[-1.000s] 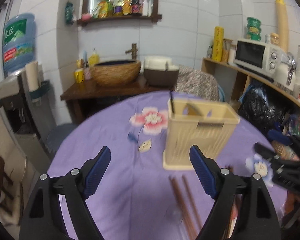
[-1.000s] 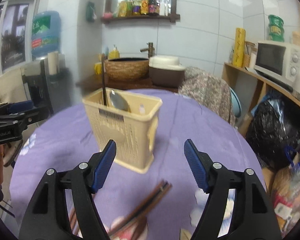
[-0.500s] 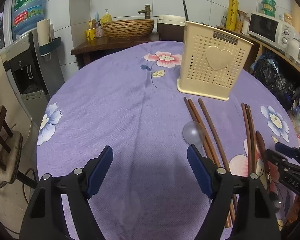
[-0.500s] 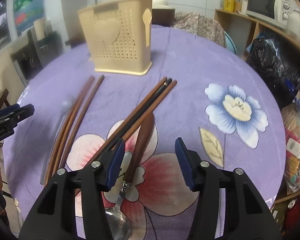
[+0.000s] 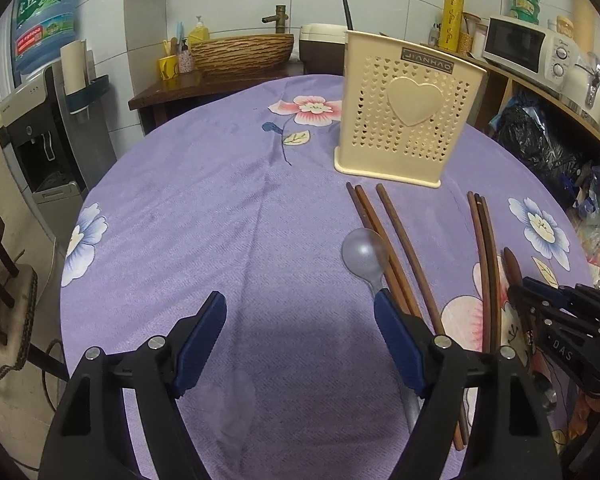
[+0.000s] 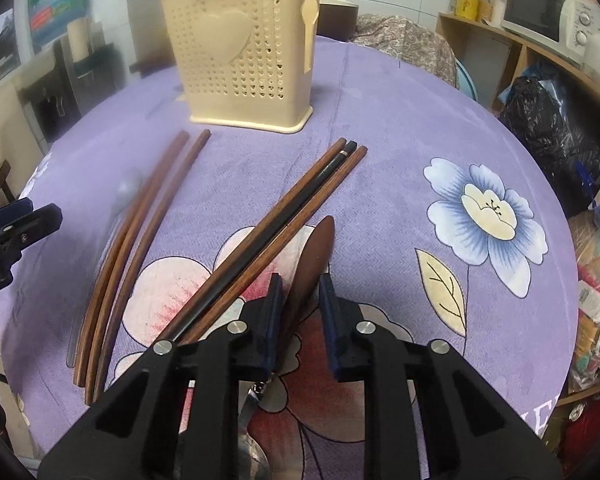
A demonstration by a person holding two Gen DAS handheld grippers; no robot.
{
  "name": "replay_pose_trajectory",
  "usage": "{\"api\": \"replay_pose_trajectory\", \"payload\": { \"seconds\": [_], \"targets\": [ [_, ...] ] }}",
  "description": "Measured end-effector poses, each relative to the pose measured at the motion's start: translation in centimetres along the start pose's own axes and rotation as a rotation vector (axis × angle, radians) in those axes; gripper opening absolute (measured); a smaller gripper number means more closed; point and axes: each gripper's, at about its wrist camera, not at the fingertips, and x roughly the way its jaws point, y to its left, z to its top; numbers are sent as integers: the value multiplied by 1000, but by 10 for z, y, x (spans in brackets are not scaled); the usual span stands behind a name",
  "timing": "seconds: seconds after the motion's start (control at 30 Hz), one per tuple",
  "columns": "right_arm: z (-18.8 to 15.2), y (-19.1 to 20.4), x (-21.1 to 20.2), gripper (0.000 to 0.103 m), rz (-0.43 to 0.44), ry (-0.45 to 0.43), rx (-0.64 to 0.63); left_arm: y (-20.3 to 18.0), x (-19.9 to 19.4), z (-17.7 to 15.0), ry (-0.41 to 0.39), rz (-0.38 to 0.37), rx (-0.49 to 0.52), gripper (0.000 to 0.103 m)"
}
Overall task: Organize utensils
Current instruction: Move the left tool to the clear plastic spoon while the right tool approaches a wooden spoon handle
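A cream perforated utensil holder (image 5: 408,112) (image 6: 244,52) stands on the purple cloth, with one dark chopstick (image 5: 346,4) upright in it. In front of it lie two groups of brown chopsticks (image 5: 384,240) (image 6: 300,216) and a clear plastic spoon (image 5: 364,256). A spoon with a wooden handle (image 6: 320,240) lies by the right group. My right gripper (image 6: 300,280) is closing, its pads against both sides of that handle. My left gripper (image 5: 299,304) hangs open over bare cloth, with the clear spoon's handle running under its right finger.
The round table's edge (image 6: 556,240) drops off at the right toward bags and a shelf with a microwave (image 5: 528,46). A water dispenser (image 5: 40,128) and a wooden chair (image 5: 0,272) stand to the left. A basket sink (image 5: 240,52) is behind the table.
Both grippers came down toward the table and tilted down at the utensils. The right jaws narrowed from wide apart to either side of the wooden spoon handle. The left jaws stayed wide.
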Motion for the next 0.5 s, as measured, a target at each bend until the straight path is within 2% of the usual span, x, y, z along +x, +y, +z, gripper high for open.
{"api": "replay_pose_trajectory", "payload": {
  "seconds": [0.13, 0.23, 0.4, 0.5],
  "targets": [
    [0, -14, -1, 18, -26, 1, 13, -10, 3, -2, 18, -20, 19, 71],
    [0, -19, -1, 18, -18, 2, 22, -22, 10, -4, 43, -27, 50, 63],
    [-2, -16, -2, 18, -31, -10, 9, -34, 18, -6, 67, -16, 67, 54],
    [-2, -18, -1, 18, -22, -10, 16, -37, 23, -8, 81, 12, 79, 44]
  ]
}}
